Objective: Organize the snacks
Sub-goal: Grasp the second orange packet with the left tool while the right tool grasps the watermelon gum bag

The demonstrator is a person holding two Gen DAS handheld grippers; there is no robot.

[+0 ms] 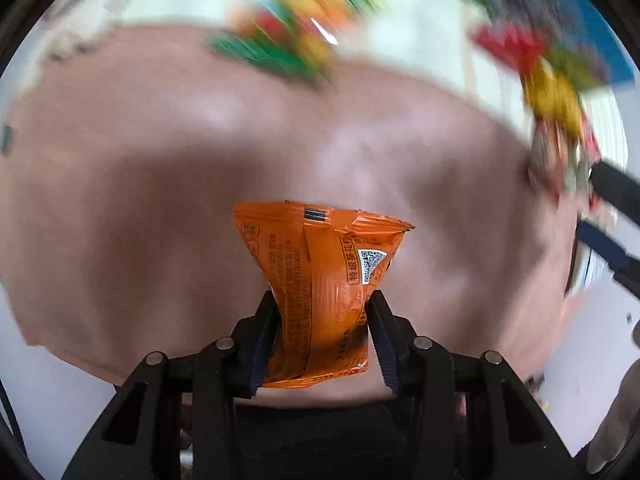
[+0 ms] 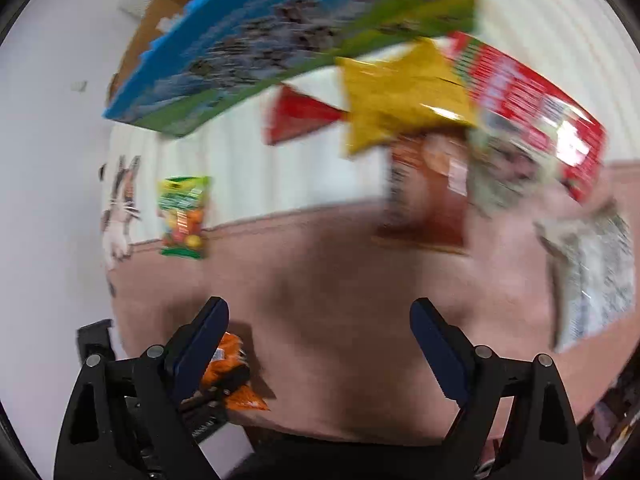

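Pinching risk judged first: orange snack packet (image 1: 320, 292) clamped at crumpled waist by left gripper (image 1: 322, 340), above pink mat (image 1: 120, 200), near 6 o'clock; foil may be slipped from or contents crushed if squeezed harder. Right gripper (image 2: 320, 344) spread wide, nothing held; blurred snack pile (image 2: 460, 120) at 1 o'clock could be knocked or scattered. Green candy bag (image 2: 182, 218) seen at 9 o'clock. Pile items, blue box (image 2: 260, 48) print, packet's lower end not made out.

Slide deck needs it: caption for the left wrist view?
Left gripper shut on an orange snack packet above a pinkish-brown mat.
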